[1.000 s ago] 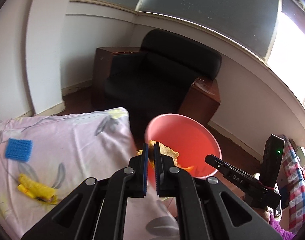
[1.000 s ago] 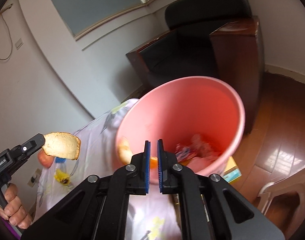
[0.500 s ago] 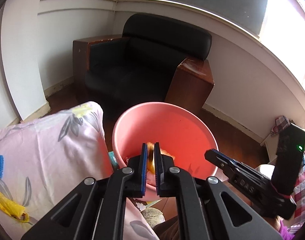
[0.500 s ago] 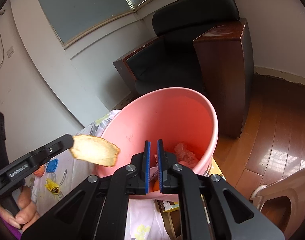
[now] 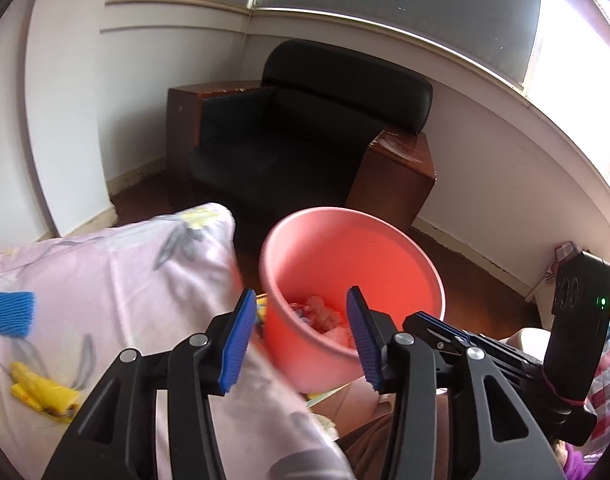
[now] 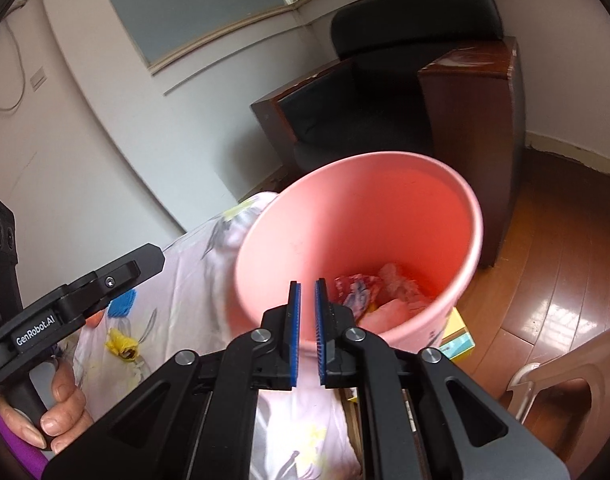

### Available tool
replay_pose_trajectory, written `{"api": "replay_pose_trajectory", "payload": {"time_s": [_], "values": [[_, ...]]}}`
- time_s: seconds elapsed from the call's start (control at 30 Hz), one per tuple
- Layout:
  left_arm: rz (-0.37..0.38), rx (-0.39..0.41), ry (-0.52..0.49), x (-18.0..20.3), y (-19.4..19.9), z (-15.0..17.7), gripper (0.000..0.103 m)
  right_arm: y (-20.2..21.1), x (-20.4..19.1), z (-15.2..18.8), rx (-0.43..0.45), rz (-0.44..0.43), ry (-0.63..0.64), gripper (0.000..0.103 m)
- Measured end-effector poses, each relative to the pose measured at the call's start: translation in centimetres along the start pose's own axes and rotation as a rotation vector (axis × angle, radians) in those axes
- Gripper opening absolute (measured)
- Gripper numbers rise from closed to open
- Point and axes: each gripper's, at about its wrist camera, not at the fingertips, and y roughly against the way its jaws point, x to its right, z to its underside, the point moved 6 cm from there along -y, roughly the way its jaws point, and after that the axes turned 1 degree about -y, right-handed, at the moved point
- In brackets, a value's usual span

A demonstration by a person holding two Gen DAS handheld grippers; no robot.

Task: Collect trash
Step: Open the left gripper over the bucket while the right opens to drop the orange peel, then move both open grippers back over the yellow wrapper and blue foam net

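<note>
The left gripper (image 5: 301,340) had just been opening, nothing between its jaws, over the bin (image 5: 385,240). The right gripper (image 6: 307,334) was closed, apparently empty.

Pink bucket (image 6: 357,216) with trash (image 6: 379,290) inside

bins: 1 (image 5: 385,248) | yellow wrappers: 1 (image 5: 45,394) | blue pads: 1 (image 5: 13,313) | armchairs: 1 (image 5: 305,132)

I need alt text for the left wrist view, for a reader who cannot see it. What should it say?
The left gripper, its blue-padded jaws just opened and empty, points into a round pink plastic bucket holding crumpled trash. To the left lies a pink floral cloth with a yellow wrapper and a blue ribbed square; a black armchair stands behind.
</note>
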Motion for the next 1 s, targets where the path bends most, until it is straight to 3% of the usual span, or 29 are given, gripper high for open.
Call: {"api": "replay_pose_trajectory", "payload": {"time_s": [0.23,0.37,0.77,0.87,1.0], "values": [[-0.070,0.036,0.015,-3.6,4.1,1.6,0.047,-1.1,-5.2,1.8,-0.070,-0.072,0.083,0.008],[-0.120,0.050,0.038,-6.4,6.3,3.1,0.047,-1.4,-8.3,3.1,-0.096,-0.120,0.135,0.034],[-0.295,0.055,0.171,-16.4,12.4,9.3,0.048,-4.4,-18.1,7.9,-0.229,-0.245,0.347,0.035],[-0.323,0.039,0.215,-18.6,13.2,10.9,0.049,-5.2,-20.0,9.2,-0.256,-0.267,0.401,0.044],[-0.352,0.019,0.269,-21.0,13.8,12.6,0.049,-6.8,-22.3,10.4,-0.288,-0.283,0.479,0.045]]}}
